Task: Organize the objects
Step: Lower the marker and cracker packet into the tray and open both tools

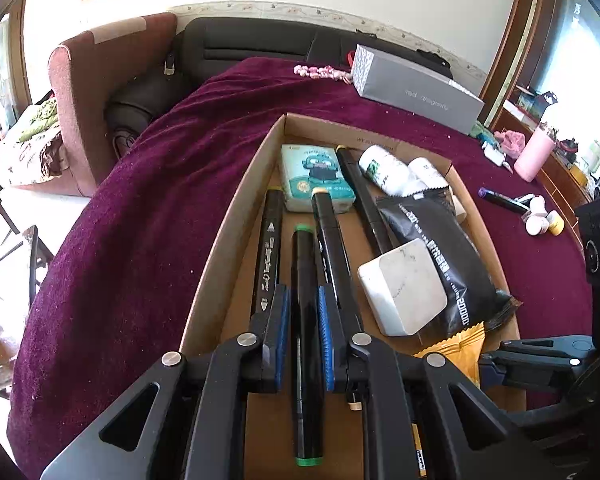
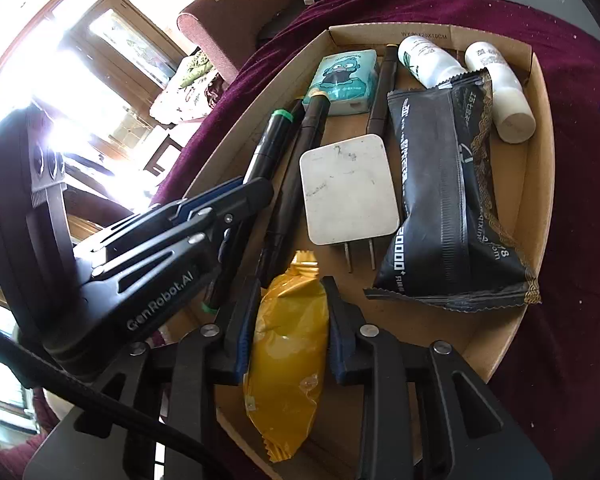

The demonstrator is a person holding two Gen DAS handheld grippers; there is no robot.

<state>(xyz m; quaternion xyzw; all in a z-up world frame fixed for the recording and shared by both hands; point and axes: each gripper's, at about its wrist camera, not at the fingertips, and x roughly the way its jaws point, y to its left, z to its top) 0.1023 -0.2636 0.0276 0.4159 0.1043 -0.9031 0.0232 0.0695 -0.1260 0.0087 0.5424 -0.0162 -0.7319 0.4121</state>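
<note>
- Cardboard tray [image 1: 236, 208], shallow and brown, sits on the fuzzy maroon cloth [image 1: 140, 200]; I see a matte black snack pouch [image 2: 444, 200], a scuffed white square charger [image 2: 348, 188], two glossy white bottles [image 2: 432, 60], a teal tissue pack [image 2: 346, 80] and slim black markers inside.
- My left gripper [image 1: 304, 320] reaches low into the tray's left side, blue pads pressed to both flanks of the green-capped marker [image 1: 306, 300], clamping its round black barrel.
- My right gripper [image 2: 288, 340] angles down over the near edge, pads squeezing the crinkly yellow foil packet [image 2: 286, 344] inside the tray.
- A grey box [image 1: 416, 88] and purple-capped marker [image 1: 500, 199] lie on the cloth outside.
</note>
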